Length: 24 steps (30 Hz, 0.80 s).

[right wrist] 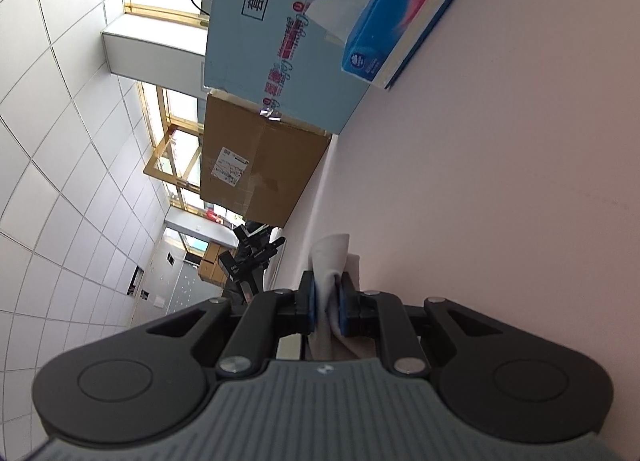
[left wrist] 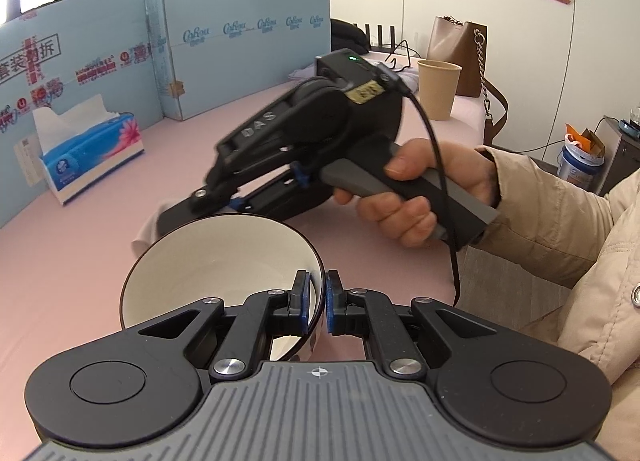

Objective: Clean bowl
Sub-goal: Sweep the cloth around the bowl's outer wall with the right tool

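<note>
On my far left, a blue tissue box sits on the pink table in front of the light-blue cardboard panels. Next, low in the left wrist view, my left gripper is clenched on the rim of the bowl, one pad inside the white interior and one outside against the dark wall; the bowl is tilted, its opening turned up and toward the camera. Just behind the bowl my right gripper reaches down at an angle, held by a hand in a beige sleeve, its tip partly hidden by the bowl's rim. In its own camera, the right gripper is squeezed onto a white cloth that sticks out past the pads. Further right stand a paper cup and a brown bag.
</note>
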Each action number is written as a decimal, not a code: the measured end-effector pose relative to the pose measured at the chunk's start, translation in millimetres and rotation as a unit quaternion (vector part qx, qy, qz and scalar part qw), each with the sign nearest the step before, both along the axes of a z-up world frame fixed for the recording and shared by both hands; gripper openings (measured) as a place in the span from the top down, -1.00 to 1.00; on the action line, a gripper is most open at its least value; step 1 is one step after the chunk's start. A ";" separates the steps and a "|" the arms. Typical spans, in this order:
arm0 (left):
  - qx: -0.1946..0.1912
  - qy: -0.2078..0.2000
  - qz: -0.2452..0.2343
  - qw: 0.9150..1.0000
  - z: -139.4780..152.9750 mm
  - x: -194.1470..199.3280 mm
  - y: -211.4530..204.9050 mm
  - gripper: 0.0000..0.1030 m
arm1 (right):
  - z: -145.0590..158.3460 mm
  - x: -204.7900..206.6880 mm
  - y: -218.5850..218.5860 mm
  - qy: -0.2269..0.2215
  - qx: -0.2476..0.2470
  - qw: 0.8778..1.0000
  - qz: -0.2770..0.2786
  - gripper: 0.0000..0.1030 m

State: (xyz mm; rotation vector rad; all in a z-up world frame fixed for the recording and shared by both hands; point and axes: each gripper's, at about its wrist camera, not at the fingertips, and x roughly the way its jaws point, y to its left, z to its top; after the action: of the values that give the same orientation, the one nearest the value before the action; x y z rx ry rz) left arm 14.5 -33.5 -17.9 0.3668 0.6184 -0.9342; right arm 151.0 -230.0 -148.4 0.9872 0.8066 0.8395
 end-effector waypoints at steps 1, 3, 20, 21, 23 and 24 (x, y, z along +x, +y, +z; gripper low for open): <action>-0.002 0.001 0.001 1.000 -0.1 0.3 0.1 0.78 | 1.6 3.3 4.6 -0.002 -0.004 1.000 0.007 0.70; -0.005 0.004 0.004 1.000 -0.4 1.0 0.3 0.78 | 2.6 6.9 8.8 0.002 -0.003 1.000 0.016 0.69; -0.017 0.009 0.031 0.999 -0.3 0.4 1.6 0.75 | 1.0 -52.0 -44.4 -0.014 -0.013 0.999 -0.050 0.70; -0.018 0.009 0.033 0.999 -0.2 0.3 1.7 0.74 | -0.7 -55.5 -45.4 -0.013 -0.010 0.999 -0.051 0.70; -0.019 0.009 0.036 0.999 -0.1 0.2 1.7 0.73 | -4.1 -62.3 -47.6 -0.010 -0.006 0.999 -0.053 0.70; -0.019 0.009 0.038 0.999 0.0 0.0 1.9 0.72 | -4.5 -65.5 -47.9 -0.011 -0.004 0.998 -0.054 0.70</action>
State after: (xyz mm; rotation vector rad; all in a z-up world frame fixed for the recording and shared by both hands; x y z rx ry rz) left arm 14.5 -31.6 -17.9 0.2993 0.6264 -0.8756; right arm 85.4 -277.9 -153.0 1.0039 0.7303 0.7536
